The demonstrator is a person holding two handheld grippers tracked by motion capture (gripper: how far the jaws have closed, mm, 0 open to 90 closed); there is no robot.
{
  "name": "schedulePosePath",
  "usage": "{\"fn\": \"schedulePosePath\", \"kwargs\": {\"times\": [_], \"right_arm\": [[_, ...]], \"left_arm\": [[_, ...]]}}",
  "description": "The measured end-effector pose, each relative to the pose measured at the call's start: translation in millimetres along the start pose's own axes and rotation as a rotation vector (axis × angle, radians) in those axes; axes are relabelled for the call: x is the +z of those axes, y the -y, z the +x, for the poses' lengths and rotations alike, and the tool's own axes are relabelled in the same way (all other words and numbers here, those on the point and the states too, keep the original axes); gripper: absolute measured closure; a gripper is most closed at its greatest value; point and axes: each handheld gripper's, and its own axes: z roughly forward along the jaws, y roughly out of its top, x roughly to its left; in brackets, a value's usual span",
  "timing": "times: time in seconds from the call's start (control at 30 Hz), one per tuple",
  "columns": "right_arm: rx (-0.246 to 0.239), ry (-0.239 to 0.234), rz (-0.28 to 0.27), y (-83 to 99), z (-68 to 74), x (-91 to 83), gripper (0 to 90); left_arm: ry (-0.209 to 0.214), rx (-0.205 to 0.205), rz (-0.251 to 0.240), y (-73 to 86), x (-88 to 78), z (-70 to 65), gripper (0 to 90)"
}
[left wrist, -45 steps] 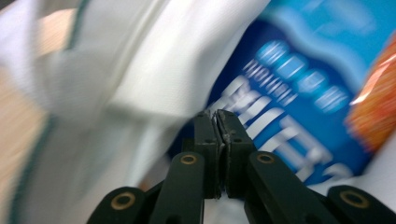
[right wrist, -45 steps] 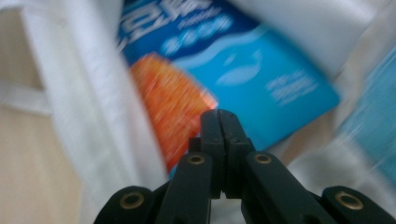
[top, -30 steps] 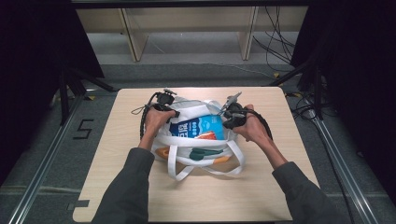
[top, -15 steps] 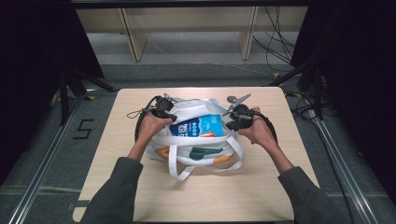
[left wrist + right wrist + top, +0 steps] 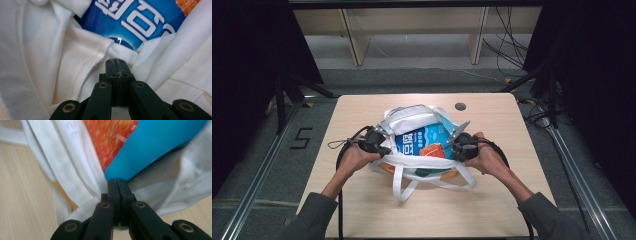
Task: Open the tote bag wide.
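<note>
two grippers, left [image 5: 384, 145] and right [image 5: 456, 148], jaws pinching one white bag [image 5: 412, 120]

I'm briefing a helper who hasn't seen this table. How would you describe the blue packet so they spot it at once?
Start at the light wooden table and find the white cloth bag at its middle, between the left claw and right claw. Inside its open mouth lies the glossy blue packet, the only blue item, with white lettering and an orange patch.

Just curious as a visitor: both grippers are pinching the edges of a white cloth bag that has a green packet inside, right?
Nearly. The packet is blue, with white lettering and an orange picture, as the high view shows. The left gripper and right gripper do pinch the white cloth bag.
</note>
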Motion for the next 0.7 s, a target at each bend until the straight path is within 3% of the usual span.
{"fn": "schedulePosePath", "kwargs": {"times": [0.03, 0.07, 0.1, 0.17, 0.23, 0.27, 0.3, 0.37, 0.4, 0.5, 0.53, 0.6, 0.7], "right_arm": [[0.026, 0.005, -0.035, -3.8, -4.1, -7.3, 90.0], [0.016, 0.013, -0.070, -6.7, -9.0, -11.5, 90.0], [0.021, 0.027, -0.127, -10.1, -13.7, -14.5, 90.0], [0.062, 0.038, -0.181, -19.0, -23.8, -18.6, 90.0], [0.080, 0.067, -0.197, -29.0, -35.9, -15.8, 90.0], [0.102, 0.076, -0.207, -33.4, -42.0, -11.7, 90.0], [0.118, 0.077, -0.196, -37.4, -48.0, -7.5, 90.0], [0.117, 0.128, -0.155, -44.1, -61.2, 3.3, 90.0], [0.145, 0.152, -0.126, -45.6, -67.9, 8.4, 90.0], [0.210, 0.182, -0.060, -40.4, -93.2, 24.0, 90.0], [0.258, 0.193, -0.002, -33.6, -102.3, 33.2, 90.0], [0.287, 0.153, 0.010, -25.4, -105.4, 44.0, 90.0], [0.257, 0.185, 0.031, -28.1, -100.8, 44.0, 90.0]], "left_arm": [[0.013, -0.002, -0.013, -1.7, -2.6, -0.9, 88.5], [0.026, -0.007, -0.047, -3.6, -4.6, -5.2, 88.2], [0.045, 0.006, -0.062, -6.0, -5.5, -11.2, 88.0], [0.063, 0.029, -0.079, -9.6, -3.9, -22.0, 87.6], [0.098, 0.048, -0.066, -9.9, 0.0, -31.8, 88.2], [0.100, 0.071, -0.035, -8.2, 1.3, -37.5, 88.9], [0.110, 0.121, 0.003, -5.6, 2.2, -40.1, 89.1], [0.130, 0.114, 0.038, 5.2, 7.1, -44.9, 89.2], [0.127, 0.122, 0.055, 12.1, 9.7, -48.2, 89.3], [0.123, 0.149, 0.044, 18.5, 10.3, -52.8, 89.4], [0.130, 0.142, 0.045, 18.9, 10.4, -53.2, 89.5], [0.149, 0.148, 0.031, 19.6, 9.6, -52.2, 89.5], [0.133, 0.143, 0.007, 12.5, 0.6, -45.9, 88.5]]}}
